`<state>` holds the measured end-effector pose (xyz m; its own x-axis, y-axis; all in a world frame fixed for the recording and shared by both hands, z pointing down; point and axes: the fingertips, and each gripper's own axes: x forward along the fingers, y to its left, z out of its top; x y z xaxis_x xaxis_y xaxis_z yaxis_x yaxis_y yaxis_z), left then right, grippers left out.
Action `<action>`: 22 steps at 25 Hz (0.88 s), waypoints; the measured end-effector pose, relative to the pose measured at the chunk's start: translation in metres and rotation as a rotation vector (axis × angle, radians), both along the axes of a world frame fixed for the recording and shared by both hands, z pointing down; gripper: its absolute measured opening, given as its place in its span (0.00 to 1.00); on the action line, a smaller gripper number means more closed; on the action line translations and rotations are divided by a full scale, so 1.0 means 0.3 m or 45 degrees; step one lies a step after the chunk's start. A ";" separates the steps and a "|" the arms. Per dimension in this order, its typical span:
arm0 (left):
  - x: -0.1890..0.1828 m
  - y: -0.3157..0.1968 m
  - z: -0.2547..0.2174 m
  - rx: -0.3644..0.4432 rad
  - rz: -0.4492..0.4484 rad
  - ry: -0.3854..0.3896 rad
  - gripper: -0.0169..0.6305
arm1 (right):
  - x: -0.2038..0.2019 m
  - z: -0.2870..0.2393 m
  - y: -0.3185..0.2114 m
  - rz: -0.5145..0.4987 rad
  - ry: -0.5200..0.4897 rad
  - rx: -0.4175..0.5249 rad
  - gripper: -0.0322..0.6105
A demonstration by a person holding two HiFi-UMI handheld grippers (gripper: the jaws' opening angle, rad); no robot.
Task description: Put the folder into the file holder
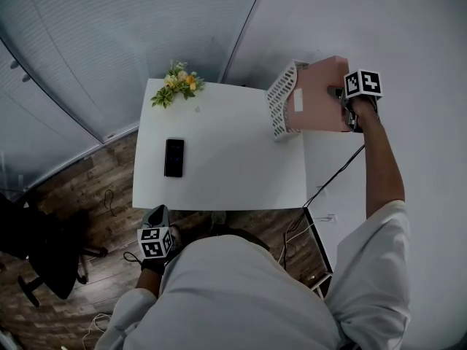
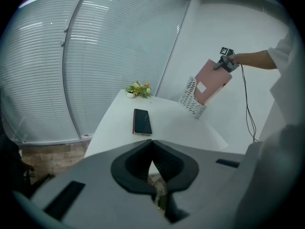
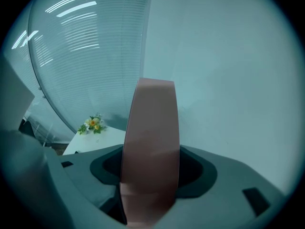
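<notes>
A pink folder (image 1: 319, 95) hangs tilted over the white perforated file holder (image 1: 280, 100) at the table's far right corner, its lower edge inside the holder. My right gripper (image 1: 351, 111) is shut on the folder's right edge; in the right gripper view the folder (image 3: 151, 147) fills the space between the jaws. From the left gripper view the folder (image 2: 212, 80) and holder (image 2: 191, 97) show far off. My left gripper (image 1: 155, 233) hangs below the table's near edge, jaws closed with nothing between them (image 2: 152, 162).
A black phone (image 1: 174, 157) lies on the left part of the white table (image 1: 226, 159). A small yellow flower bunch (image 1: 176, 84) sits at the far left corner. A cable (image 1: 328, 181) runs down the table's right side. A black chair (image 1: 44, 254) stands on the wooden floor at left.
</notes>
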<state>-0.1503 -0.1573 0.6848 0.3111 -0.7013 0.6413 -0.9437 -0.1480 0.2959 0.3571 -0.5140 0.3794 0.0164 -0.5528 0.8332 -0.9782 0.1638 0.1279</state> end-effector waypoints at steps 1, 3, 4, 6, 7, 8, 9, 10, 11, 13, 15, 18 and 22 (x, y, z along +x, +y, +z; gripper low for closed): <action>0.000 0.002 0.005 -0.006 -0.013 0.001 0.04 | -0.005 0.014 -0.016 -0.011 0.013 -0.017 0.52; 0.003 0.006 0.010 -0.016 -0.035 0.002 0.04 | -0.010 0.035 -0.040 -0.028 0.030 -0.052 0.52; 0.004 0.008 0.011 -0.019 -0.046 0.003 0.04 | -0.012 0.045 -0.049 -0.034 0.035 -0.069 0.52; 0.006 0.010 0.013 -0.026 -0.065 0.007 0.04 | -0.017 0.065 -0.067 -0.042 0.042 -0.106 0.52; 0.007 0.009 0.015 -0.029 -0.073 0.009 0.04 | -0.019 0.076 -0.076 -0.044 0.044 -0.126 0.52; 0.009 0.007 0.016 -0.032 -0.080 0.011 0.04 | -0.020 0.087 -0.087 -0.046 0.046 -0.147 0.52; 0.011 0.003 0.016 -0.034 -0.088 0.012 0.04 | -0.022 0.098 -0.100 -0.047 0.047 -0.168 0.52; 0.014 -0.002 0.016 -0.036 -0.095 0.014 0.04 | -0.023 0.108 -0.114 -0.049 0.049 -0.189 0.52; 0.017 -0.005 0.017 -0.039 -0.103 0.015 0.04 | -0.024 0.119 -0.128 -0.051 0.052 -0.210 0.52; 0.025 -0.006 0.025 -0.047 -0.119 0.017 0.04 | -0.028 0.146 -0.153 -0.054 0.057 -0.249 0.52; 0.033 -0.004 0.039 -0.060 -0.134 0.020 0.04 | -0.030 0.181 -0.180 -0.048 0.062 -0.285 0.52; 0.043 0.004 0.057 -0.080 -0.157 0.023 0.04 | -0.031 0.239 -0.221 -0.028 0.069 -0.341 0.52; 0.048 0.025 0.078 -0.109 -0.198 0.028 0.04 | -0.023 0.322 -0.258 0.043 0.046 -0.416 0.52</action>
